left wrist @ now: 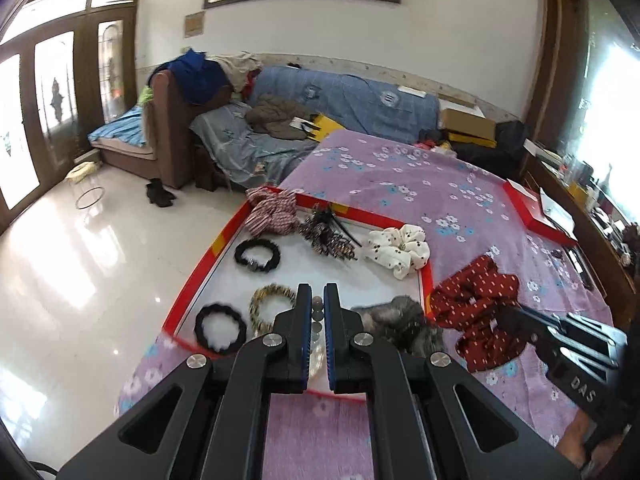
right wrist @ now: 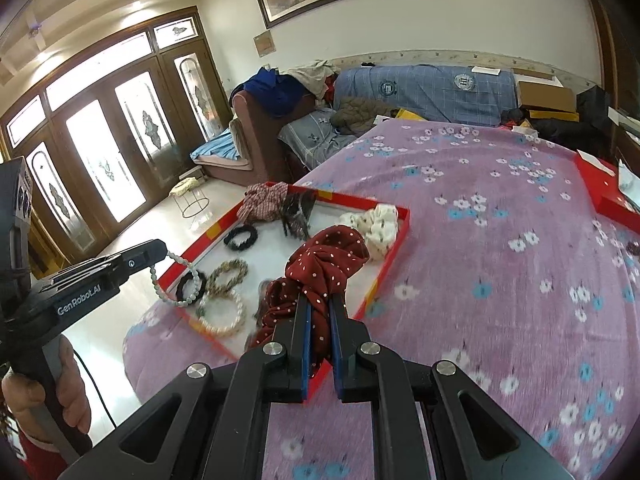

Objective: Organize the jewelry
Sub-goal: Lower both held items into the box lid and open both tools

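Two grippers are engaged, each clenched on one item. Left gripper (left wrist: 317, 312) pinches a pale bead bracelet (right wrist: 176, 280); in the right wrist view the loop dangles from its tip at centre left of the frame, above the near corner of the red-rimmed tray (right wrist: 394, 256). In the left wrist view only a few beads show in the narrow gap between the pads, the rest being hidden behind the fingers. Right gripper (right wrist: 320, 308) grips a dark red polka-dot scrunchie (right wrist: 324, 268), bunched up above its tips at frame centre, over the near right part of the tray by this view; its height above the tray cannot be judged.

Judgement: both items are held aloft for placing in the tray, where like items already lie sorted.

Tray contents, left wrist view: two black hair ties (left wrist: 257, 255) and (left wrist: 220, 327), a leopard-print hair tie (left wrist: 272, 304), a striped pink scrunchie (left wrist: 272, 210), a dark hair claw (left wrist: 328, 236), a white dotted scrunchie (left wrist: 398, 250) against the right rim, a grey furry piece (left wrist: 400, 320) partly covered by the left fingers. A cream bead bracelet (right wrist: 224, 314) lies near the front rim, seen only from the right wrist.

A second red box (right wrist: 608, 188) is cut off at the right edge; its contents cannot be made out. The floral purple cloth (right wrist: 480, 240) covers the surface below
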`<state>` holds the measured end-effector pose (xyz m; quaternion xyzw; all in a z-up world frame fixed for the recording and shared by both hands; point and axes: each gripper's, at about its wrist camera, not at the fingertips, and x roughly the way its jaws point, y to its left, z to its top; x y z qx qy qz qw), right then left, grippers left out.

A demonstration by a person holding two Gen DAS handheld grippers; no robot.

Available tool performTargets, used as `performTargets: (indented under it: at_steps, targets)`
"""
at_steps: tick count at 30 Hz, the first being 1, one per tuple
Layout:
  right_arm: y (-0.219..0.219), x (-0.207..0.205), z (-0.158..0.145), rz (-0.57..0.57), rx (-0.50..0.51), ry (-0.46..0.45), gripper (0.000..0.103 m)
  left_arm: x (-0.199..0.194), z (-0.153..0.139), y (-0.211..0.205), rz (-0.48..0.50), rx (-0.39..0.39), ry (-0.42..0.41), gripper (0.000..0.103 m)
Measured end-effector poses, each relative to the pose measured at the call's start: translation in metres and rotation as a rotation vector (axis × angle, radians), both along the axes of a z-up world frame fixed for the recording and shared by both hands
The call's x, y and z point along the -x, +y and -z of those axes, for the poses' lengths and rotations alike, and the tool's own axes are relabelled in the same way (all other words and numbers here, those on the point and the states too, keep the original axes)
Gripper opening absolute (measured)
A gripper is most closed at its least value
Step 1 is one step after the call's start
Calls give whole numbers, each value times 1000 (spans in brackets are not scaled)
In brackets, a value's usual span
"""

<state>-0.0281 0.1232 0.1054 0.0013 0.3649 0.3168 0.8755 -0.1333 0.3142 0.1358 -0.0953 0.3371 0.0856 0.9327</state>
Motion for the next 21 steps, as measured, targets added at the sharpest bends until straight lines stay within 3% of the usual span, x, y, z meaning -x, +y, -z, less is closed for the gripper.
performTargets:
  at_steps: [8, 14, 21]
  targets:
    - [24, -50, -4, -8, -53, 41, 10, -56, -9, 24, 88, 74, 10, 6]
    - [47, -72, 12, -21, -51, 83, 10, -96, 10, 25, 108, 101, 58, 5]
    - [65, -90, 48, -18, 23, 140, 10, -125, 51, 24, 70, -2, 159, 5]
